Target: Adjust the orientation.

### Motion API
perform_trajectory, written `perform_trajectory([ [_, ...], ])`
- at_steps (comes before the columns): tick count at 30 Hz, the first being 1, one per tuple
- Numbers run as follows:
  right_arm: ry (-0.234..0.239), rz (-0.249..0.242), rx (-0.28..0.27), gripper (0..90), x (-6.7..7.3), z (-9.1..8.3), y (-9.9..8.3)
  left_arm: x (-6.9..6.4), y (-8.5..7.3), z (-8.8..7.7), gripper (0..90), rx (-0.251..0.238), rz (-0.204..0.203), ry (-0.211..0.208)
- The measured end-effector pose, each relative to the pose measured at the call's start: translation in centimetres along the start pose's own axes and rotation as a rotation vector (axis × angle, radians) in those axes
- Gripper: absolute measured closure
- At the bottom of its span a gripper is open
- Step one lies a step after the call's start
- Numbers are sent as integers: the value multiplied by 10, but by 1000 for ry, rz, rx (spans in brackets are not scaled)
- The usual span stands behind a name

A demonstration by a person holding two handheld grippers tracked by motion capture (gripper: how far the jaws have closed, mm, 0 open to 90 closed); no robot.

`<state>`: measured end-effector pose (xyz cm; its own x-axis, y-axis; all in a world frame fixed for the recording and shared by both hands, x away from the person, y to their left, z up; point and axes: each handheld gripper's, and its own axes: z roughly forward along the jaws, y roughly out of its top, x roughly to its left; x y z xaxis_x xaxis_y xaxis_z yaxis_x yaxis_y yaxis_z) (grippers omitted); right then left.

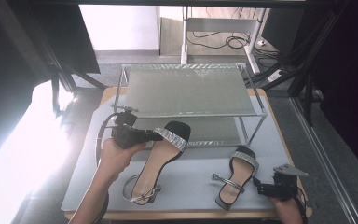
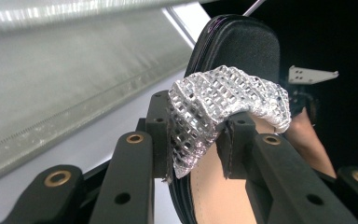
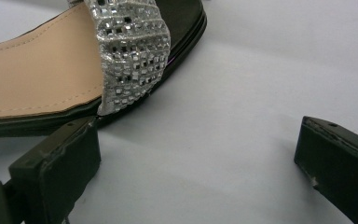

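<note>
Two sandals on the grey mat. My left gripper [image 1: 156, 136] clamps the sparkly toe strap [image 2: 223, 105] of the left sandal [image 1: 161, 158], toe raised toward the rack [image 1: 186, 91]. My right gripper [image 3: 196, 158] gapes wide, just beside the right sandal [image 1: 237, 175], near right.

harsh window glare at left, dark edges.

High view overhead facing forward-down, 2 claw views close (jaw-level), all sharing the sandals [image 1: 161, 158] on the table [image 1: 191, 182]
</note>
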<state>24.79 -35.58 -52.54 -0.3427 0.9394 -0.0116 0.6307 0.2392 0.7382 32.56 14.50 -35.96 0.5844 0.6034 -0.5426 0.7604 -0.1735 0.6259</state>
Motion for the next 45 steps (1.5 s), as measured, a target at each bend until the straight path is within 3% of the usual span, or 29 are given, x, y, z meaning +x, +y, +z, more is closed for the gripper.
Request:
perform_trajectory([
  [5,0,1,0,2,0,0,0,-4,14,-10,698,-15,-4,2],
  [13,0,1,0,2,0,0,0,-3,42,-19,698,-22,-48,25],
  [18,1,1,0,2,0,0,0,3,60,-20,699,-35,-83,36],
  [34,3,0,-1,3,0,0,0,29,112,-11,699,-55,-212,127],
  [45,6,0,2,3,-1,0,0,41,147,-5,699,-88,-291,141],
])
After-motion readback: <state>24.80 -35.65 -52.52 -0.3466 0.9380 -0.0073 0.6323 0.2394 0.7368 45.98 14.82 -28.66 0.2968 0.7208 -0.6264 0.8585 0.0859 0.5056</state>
